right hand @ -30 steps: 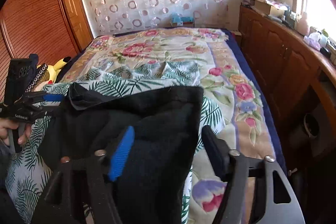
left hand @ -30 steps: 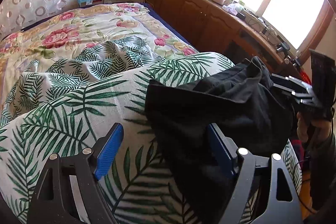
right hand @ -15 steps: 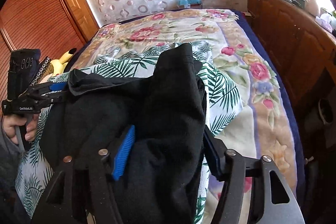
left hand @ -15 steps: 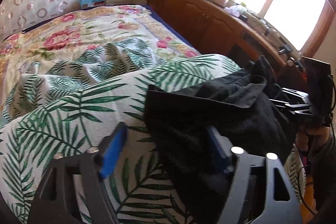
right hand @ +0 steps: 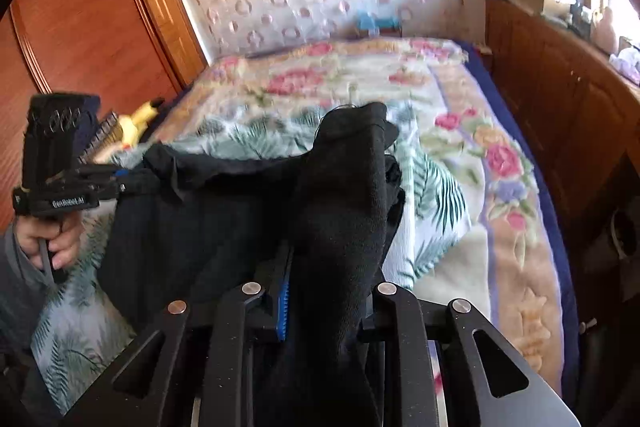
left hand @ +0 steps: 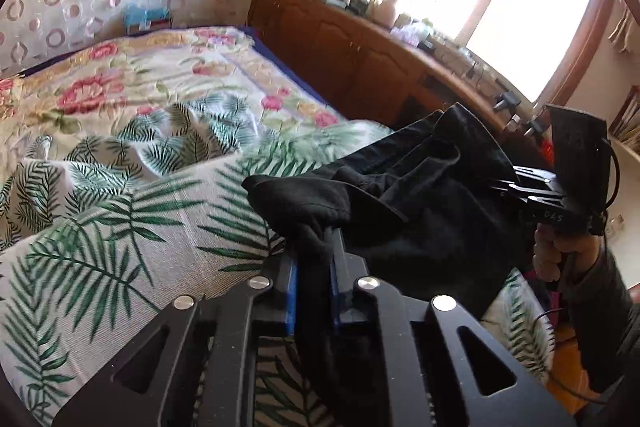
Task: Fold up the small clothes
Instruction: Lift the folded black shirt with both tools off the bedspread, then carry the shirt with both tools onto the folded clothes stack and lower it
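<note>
**Both grippers closing on the black garment**

Since a second ago, my two sets of jaws have gone from standing wide apart to pinching inward, and the soft black fabric garment (left hand: 432, 203) has bunched up off the bedspread between them.

I am watching the left gripper (left hand: 313, 283) closing, its blue pads (left hand: 291, 293) already pressing a gathered fold of the dark cloth from both sides, so it is grasping the garment at its near left corner. In the left wrist view the rest of the cloth is draping away to the right, toward the right gripper (left hand: 516, 187), which a hand (left hand: 560, 251) in a dark sleeve is holding at the far right edge.

In the right wrist view I am seeing the right gripper's jaws closing too, with a thick tuft of black cloth standing up between the fingers (right hand: 282, 301) and rising past them; it is clamping the garment there. The left gripper (right hand: 120, 183) is showing at the left, gripped by a hand (right hand: 52, 243) in a grey sleeve.

The garment is hanging stretched between the two tools over the near end of the white palm-leaf printed sheet (left hand: 100, 227), which is lying across the floral quilted bedspread (right hand: 460, 131). A wooden cabinet run (left hand: 360, 59) is lining the far right side.
</note>
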Available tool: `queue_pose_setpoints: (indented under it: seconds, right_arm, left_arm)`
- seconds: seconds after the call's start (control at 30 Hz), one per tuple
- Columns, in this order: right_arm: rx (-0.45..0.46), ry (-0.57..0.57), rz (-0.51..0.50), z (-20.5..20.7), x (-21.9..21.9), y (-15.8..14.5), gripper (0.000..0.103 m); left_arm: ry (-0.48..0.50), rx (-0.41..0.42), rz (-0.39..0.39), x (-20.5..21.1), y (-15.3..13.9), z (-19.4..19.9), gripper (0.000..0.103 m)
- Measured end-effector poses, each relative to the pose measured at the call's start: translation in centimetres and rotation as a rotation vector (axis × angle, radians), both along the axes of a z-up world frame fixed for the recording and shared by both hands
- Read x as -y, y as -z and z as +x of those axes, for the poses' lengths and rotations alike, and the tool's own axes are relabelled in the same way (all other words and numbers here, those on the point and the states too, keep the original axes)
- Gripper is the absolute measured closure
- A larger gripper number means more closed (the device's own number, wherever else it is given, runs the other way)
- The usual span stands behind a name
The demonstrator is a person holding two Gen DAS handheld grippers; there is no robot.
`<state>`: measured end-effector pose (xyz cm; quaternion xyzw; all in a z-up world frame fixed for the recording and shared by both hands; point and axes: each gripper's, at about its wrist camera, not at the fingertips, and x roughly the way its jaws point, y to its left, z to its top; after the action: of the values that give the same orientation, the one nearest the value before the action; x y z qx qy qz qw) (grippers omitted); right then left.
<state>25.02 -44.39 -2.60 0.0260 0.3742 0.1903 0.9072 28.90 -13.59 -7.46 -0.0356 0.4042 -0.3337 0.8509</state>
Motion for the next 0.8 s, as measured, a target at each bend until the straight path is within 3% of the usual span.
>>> queue_pose_setpoints:
  seconds: [0.2, 0.4, 0.8]
  right_arm:
    - [0.131, -0.033, -0.015, -1.8, -2.2, -3.8, 0.082]
    - [0.217, -0.142, -0.032, -1.5, -7.2, -6.8, 0.082]
    - [0.388, -0.491, -0.085, 1.4, -25.7, -13.4, 0.082]
  left_arm:
    - [-0.052, 0.102, -0.041, -2.9, -4.1, -2.6, 0.092]
    - [-0.176, 0.221, -0.050, -9.3, -7.7, -6.0, 0.092]
    - [-0.533, 0.395, -0.052, -26.4, -12.2, -15.2, 0.092]
